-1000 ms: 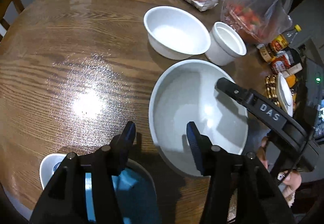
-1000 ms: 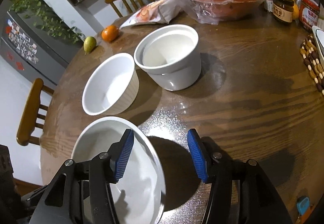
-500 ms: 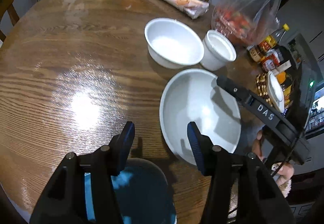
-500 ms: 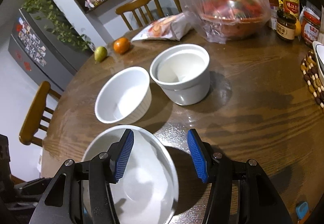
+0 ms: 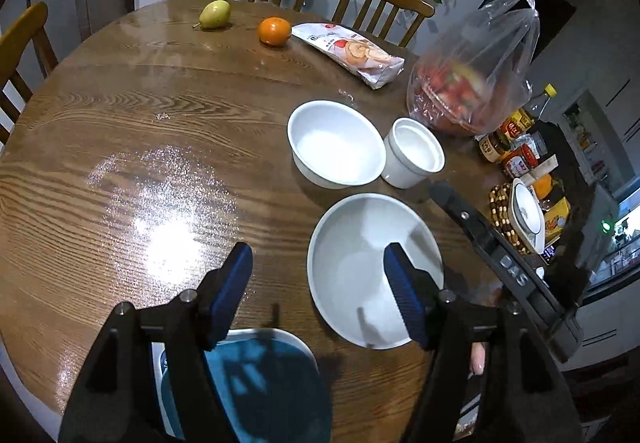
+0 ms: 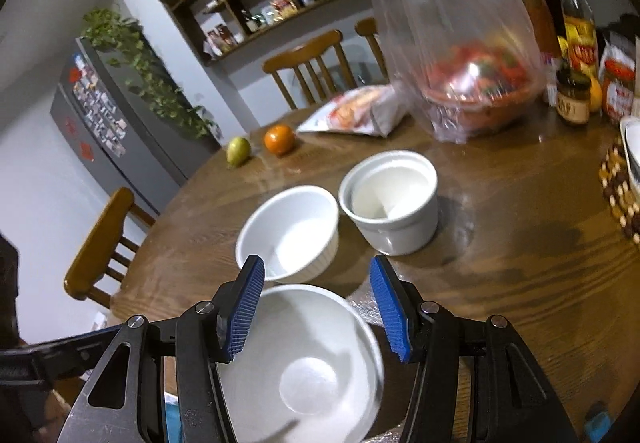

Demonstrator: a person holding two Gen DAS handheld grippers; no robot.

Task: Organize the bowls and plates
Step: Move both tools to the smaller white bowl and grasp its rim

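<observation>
On the glossy round wooden table (image 5: 120, 131), smooth white bowls (image 5: 376, 267) sit; both grippers' ribbed fingers (image 6: 246, 309) released, left widening.

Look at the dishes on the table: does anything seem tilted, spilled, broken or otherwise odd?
Nothing stands out. The large white bowl, the medium white bowl and the small white ramekin all sit upright and empty on the wooden table, with no spill or damage visible.

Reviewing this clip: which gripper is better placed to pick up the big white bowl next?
Right, probably. The right gripper hangs open directly over the big white bowl, its rim just below the fingers. The left gripper, opening and empty, sits mostly over bare table beside the blue dish.
</observation>
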